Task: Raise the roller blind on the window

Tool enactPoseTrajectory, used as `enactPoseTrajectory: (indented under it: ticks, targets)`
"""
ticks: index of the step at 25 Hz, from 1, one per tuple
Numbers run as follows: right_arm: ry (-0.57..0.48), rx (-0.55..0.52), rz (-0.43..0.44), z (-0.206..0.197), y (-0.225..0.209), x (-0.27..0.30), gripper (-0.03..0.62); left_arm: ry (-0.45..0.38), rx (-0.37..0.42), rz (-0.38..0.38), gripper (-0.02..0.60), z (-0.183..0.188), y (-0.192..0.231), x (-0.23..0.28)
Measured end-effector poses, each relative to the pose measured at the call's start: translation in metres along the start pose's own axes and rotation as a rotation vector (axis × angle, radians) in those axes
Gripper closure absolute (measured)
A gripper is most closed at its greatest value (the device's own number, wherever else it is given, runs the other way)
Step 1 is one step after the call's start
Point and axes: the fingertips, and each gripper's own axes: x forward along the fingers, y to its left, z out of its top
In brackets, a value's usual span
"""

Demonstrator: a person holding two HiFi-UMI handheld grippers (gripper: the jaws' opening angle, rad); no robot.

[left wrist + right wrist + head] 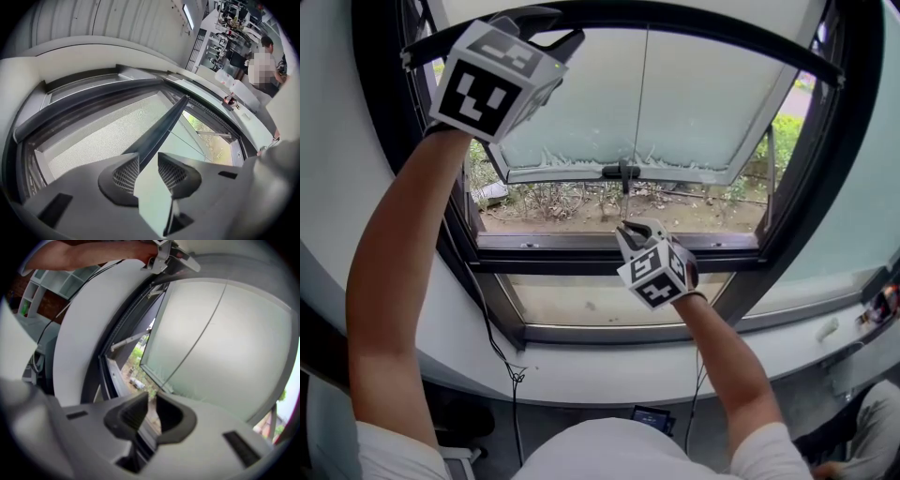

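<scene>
Pinching cord (195,333) in right claw (152,397)

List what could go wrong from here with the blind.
1. The right gripper seems to pinch only the thin cord; it could slip free and the blind could jump.
2. The left gripper is open at the bottom bar, so nothing steadies the bar and it may tilt.
3. The cord runs past the window handle and might snag there.
</scene>
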Motion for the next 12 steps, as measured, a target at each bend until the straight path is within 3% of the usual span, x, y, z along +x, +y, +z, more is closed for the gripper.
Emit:
enactPoseTrajectory:
  ticks: [5, 12]
  targets:
    - [-0.015, -0.010, -0.011, 0.010, -0.006, -0.008, 0.530, -0.041, -0.111, -0.012, 0.457, 0.005, 0.002, -0.015]
    - [-0.034, 0.001, -0.039, 0.013, -0.014, -0.018, 0.530, -0.058, -0.196, -0.025, 0.457, -0.018, -0.017, -0.031]
